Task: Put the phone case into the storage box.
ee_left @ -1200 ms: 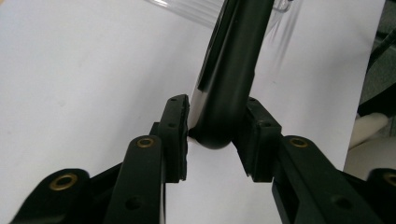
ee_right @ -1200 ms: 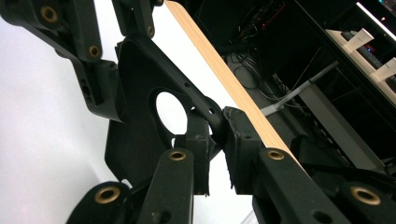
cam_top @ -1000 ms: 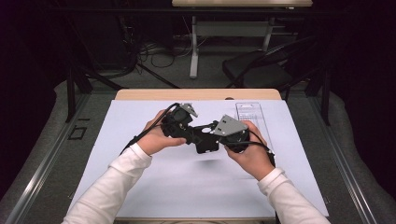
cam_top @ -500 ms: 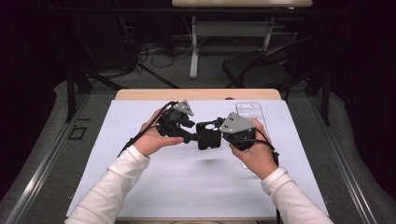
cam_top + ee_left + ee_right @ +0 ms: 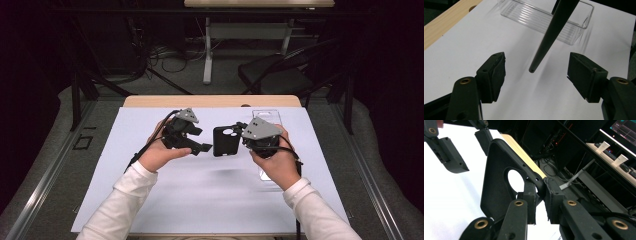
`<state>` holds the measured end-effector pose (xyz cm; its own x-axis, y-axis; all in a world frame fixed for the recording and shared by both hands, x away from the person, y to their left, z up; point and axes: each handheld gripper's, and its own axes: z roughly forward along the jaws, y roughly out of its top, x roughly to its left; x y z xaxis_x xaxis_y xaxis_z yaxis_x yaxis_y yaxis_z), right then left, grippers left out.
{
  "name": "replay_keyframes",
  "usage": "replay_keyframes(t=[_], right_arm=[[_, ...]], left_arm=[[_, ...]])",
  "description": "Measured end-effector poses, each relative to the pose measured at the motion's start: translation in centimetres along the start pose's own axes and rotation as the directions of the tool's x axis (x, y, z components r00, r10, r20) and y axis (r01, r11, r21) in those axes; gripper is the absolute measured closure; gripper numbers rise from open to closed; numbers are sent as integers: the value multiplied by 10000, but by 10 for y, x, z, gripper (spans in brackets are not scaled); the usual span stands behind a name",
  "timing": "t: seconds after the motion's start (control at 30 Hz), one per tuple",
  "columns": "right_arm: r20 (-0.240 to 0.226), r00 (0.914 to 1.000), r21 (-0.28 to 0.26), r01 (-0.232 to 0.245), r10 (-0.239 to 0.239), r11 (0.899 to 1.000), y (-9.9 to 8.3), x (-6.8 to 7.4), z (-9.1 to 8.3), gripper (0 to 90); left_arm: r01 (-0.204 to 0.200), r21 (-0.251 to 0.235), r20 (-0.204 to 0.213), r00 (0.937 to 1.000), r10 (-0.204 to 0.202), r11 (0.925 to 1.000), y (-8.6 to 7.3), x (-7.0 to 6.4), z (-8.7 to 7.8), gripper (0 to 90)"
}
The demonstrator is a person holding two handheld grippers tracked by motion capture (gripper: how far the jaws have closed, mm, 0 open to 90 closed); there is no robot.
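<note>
One black phone case (image 5: 225, 141) is up in the air over the white mat (image 5: 200, 200), just left of the clear tray (image 5: 267, 116). The right gripper (image 5: 245, 134) pinches its edge tight. The left gripper (image 5: 202, 148) is wide open beside the case and holds nothing. It looks like the case is now in one gripper, and putting it in the tray is still to do. No words can be read on anything.

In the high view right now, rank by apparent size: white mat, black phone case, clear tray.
1. White mat, by far the largest.
2. Clear tray; partly hidden behind the right gripper, so its lead is unsure.
3. Phone case.
</note>
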<state>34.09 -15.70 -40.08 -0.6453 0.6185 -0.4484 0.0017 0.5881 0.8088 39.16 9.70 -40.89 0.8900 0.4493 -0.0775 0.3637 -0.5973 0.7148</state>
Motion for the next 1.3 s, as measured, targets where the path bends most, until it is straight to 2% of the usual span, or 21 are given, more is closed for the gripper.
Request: replay_keyframes(t=[0.2, 0.6, 0.77, 0.83, 0.97, 1.1, 1.27, 1.3], right_arm=[[-45, 9999, -203, -96, 95, 9997, 1, -3, 0, 805], [494, 9988, -146, 40, -32, 9999, -3, -22, 2, 805], [680, 9975, -54, 178, -174, 9998, -7, -33, 6, 805], [713, 9971, -10, 285, -283, 9996, -8, -36, 8, 805], [828, 9961, 0, 311, -310, 9995, -10, -43, 10, 805], [913, 9953, 9, 317, -316, 9995, -10, -51, 11, 805], [1128, 9931, 49, 325, -328, 9995, -9, -62, 11, 805], [1163, 9928, 62, 296, -301, 9995, -9, -65, 11, 805]], left_arm=[[382, -533, -15, 9993, -384, 9978, -10, 2, -9, 297], [992, -1099, -309, 9942, -1032, 9890, -28, 9, -20, 258], [1187, -1168, -245, 9922, -1223, 9860, -34, 12, -23, 243], [1397, -1272, -283, 9891, -1443, 9820, -35, 13, -24, 233], [1586, -1379, -230, 9863, -1632, 9777, -40, 17, -27, 205], [1548, -1362, -321, 9865, -1605, 9785, -45, 20, -30, 158], [1725, -1511, -327, 9832, -1794, 9733, -48, 23, -34, 149], [1700, -1486, -317, 9838, -1765, 9742, -49, 24, -34, 139]])
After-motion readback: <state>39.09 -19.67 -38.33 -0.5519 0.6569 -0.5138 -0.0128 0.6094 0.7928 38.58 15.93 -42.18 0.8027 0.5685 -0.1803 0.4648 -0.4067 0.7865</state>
